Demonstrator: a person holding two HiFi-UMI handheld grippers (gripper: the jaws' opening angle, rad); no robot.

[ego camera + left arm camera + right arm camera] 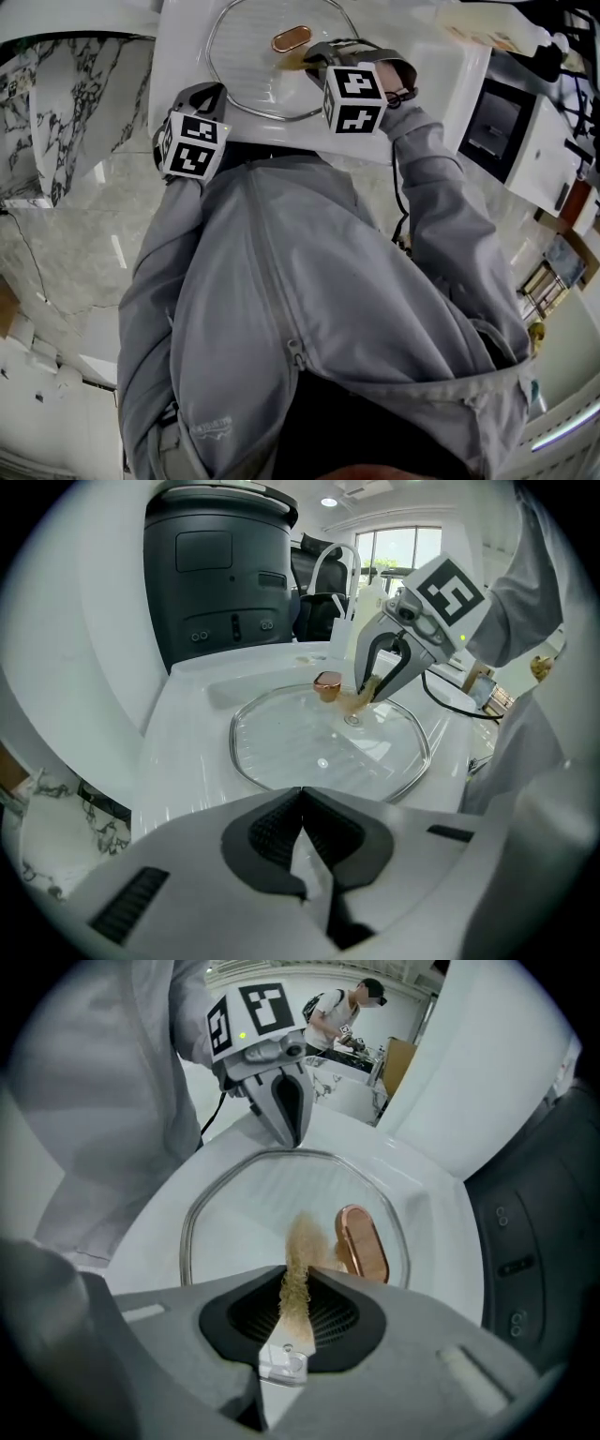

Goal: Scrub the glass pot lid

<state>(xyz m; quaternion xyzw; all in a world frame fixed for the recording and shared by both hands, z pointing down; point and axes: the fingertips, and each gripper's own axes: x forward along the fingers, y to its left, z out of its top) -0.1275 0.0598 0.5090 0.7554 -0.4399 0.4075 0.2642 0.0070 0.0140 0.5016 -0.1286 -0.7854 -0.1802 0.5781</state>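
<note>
- While the glass pot lid [319,752] lies flat on the glossy white countertop [178,56] with its copper-coloured handle [361,1241] up, the right gripper [298,1283] clamps a tan fibrous scrubbing pad [302,1246] between its jaws.
- The pad's end is down on the glass, just beside the handle.
- The left gripper [300,794] has its jaws closed together, tips at the lid's near rim; whether they pinch that rim I cannot tell.
- A dark grey lidded bin [220,574] stands behind the countertop, with bright windows [398,550] beyond it.
- Marble-patterned floor [75,206] lies beside the countertop.
- A person [342,1012] stands at a far bench.
</note>
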